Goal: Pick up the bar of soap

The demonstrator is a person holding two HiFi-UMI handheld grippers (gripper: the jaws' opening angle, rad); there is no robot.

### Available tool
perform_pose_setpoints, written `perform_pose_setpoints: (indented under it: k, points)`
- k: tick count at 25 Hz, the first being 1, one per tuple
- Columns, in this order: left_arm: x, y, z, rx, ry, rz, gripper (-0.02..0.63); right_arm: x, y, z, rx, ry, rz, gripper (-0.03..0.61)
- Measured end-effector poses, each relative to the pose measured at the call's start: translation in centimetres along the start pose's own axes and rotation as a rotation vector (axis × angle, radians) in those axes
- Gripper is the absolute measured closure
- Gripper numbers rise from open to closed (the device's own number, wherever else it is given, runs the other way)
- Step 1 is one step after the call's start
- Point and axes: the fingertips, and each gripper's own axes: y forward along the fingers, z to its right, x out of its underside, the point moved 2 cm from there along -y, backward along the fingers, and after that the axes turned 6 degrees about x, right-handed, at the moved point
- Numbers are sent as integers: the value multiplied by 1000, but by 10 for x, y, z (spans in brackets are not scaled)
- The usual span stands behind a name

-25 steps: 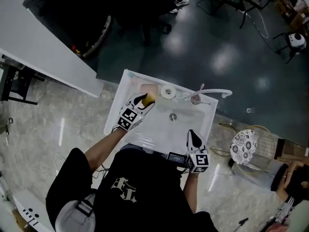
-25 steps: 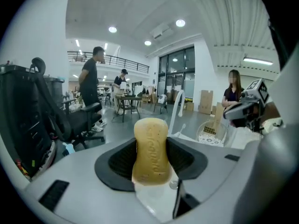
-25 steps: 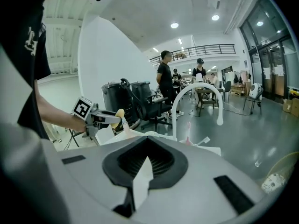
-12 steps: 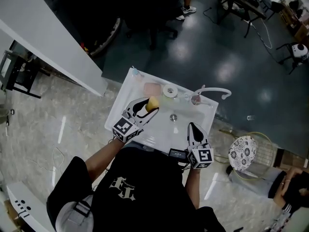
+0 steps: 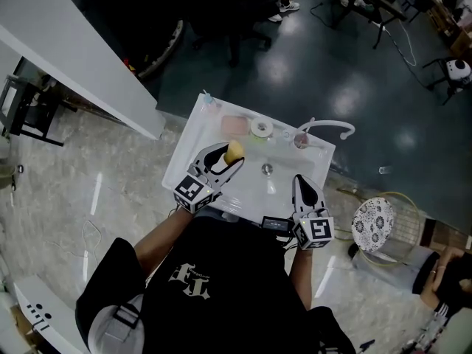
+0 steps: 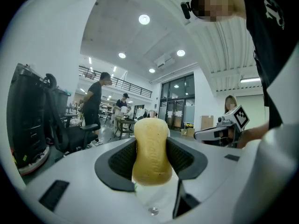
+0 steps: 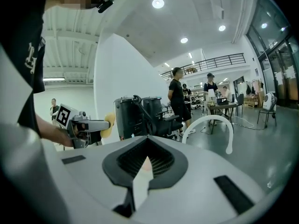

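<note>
No legible text, number or brand. White emblem (image 5: 190, 280) on the black shirt (image 5: 228, 264): too small to read. Faint embossing on the bar of soap (image 6: 150, 150): characters not decipherable.

- Left gripper (image 5: 231, 154): a smooth white shell, with black ribbed pads (image 6: 120, 158) lining the jaws.
- Right gripper (image 5: 300, 181): the same white body and the same black ribbed lining.
- Marker cube (image 5: 192, 189): one on each gripper, white, printed with black square patterns.
- T-shirt (image 5: 221, 301): black and short-sleeved, with a white emblem (image 5: 189, 275) printed on it.
</note>
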Motion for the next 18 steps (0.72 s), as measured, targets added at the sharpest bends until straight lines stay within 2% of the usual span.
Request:
perform_pose_setpoints:
  k: [8, 18]
  points:
    - [-3, -1, 3, 18, -14, 4, 416, -11, -9, -7, -2, -2, 43, 575]
    - [1, 4, 8, 31, -32, 19, 416, -10, -13, -10, -18, -12, 42, 575]
